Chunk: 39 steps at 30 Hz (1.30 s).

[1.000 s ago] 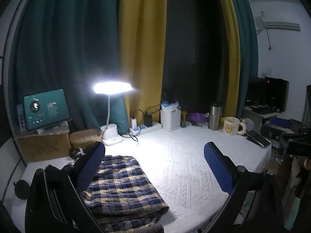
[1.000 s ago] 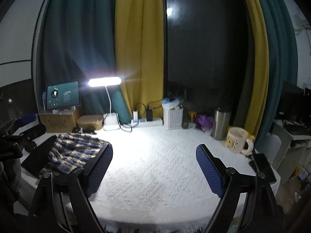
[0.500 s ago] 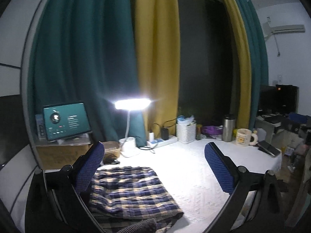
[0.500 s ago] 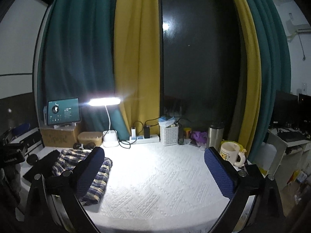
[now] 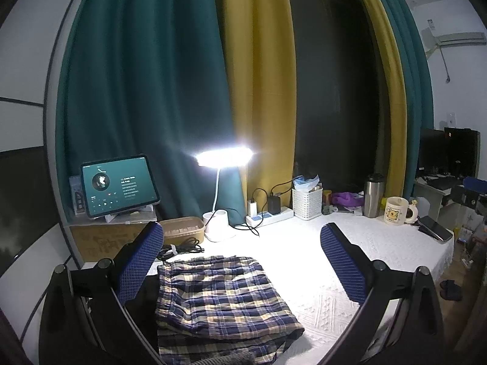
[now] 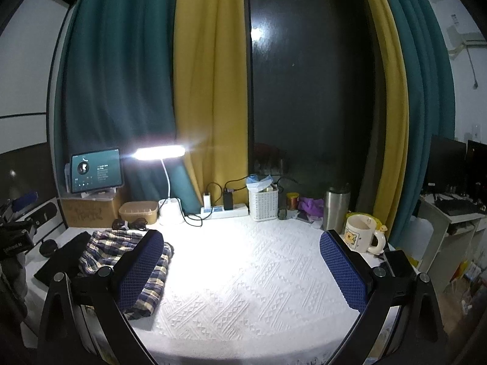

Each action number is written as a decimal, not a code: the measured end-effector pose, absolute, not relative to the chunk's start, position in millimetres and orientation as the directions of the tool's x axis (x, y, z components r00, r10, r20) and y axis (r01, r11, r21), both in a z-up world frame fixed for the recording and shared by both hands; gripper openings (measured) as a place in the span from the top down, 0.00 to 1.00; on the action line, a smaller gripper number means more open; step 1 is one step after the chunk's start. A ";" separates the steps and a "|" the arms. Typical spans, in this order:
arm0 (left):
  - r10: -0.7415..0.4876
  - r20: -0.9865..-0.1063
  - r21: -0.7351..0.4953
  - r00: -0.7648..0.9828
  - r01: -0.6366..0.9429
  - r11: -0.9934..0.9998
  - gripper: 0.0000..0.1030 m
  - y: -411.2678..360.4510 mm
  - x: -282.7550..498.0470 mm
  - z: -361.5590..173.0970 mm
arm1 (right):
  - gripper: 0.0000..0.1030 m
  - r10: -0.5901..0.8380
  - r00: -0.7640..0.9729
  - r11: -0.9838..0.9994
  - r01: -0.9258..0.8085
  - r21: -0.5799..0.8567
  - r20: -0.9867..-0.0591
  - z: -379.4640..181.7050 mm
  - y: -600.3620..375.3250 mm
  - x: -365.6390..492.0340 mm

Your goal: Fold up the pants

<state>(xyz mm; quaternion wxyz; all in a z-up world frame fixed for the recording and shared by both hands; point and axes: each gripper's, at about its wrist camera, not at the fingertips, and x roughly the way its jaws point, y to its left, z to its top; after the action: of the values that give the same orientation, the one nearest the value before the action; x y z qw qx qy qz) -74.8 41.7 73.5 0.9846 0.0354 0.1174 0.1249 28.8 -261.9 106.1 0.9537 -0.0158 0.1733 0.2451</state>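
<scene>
Folded plaid pants (image 5: 219, 298) lie on the white tablecloth (image 5: 304, 261), under the left gripper (image 5: 240, 261), whose jaws gape wide, gripping nothing. The right gripper (image 6: 240, 267) likewise hangs wide and empty, pants by its left finger.

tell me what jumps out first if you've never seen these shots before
The glaring desk lamp at the back of the white textured tablecloth grabs the eye first. Next comes the folded plaid pants lying at the table's near left, and behind everything the teal and mustard curtains framing a dark window.
</scene>
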 end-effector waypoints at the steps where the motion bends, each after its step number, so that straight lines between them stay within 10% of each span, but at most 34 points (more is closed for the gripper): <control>1: 0.253 -0.224 0.100 0.941 -0.236 0.967 0.01 41.2 -74.4 73.2 | 0.00 0.461 0.820 0.880 -0.472 0.055 -0.340 105.6 -261.3 28.9; 39: 0.236 -0.263 0.094 0.935 -0.219 0.971 0.01 39.6 -71.9 66.3 | 0.00 0.447 0.822 0.884 -0.465 0.036 -0.353 99.5 -260.9 32.7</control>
<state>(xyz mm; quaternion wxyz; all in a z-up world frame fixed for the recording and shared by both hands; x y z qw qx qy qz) -71.9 39.6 66.3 0.9832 0.0314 0.1377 0.1157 32.7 -260.9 99.5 0.9541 -0.0261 0.1785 0.2389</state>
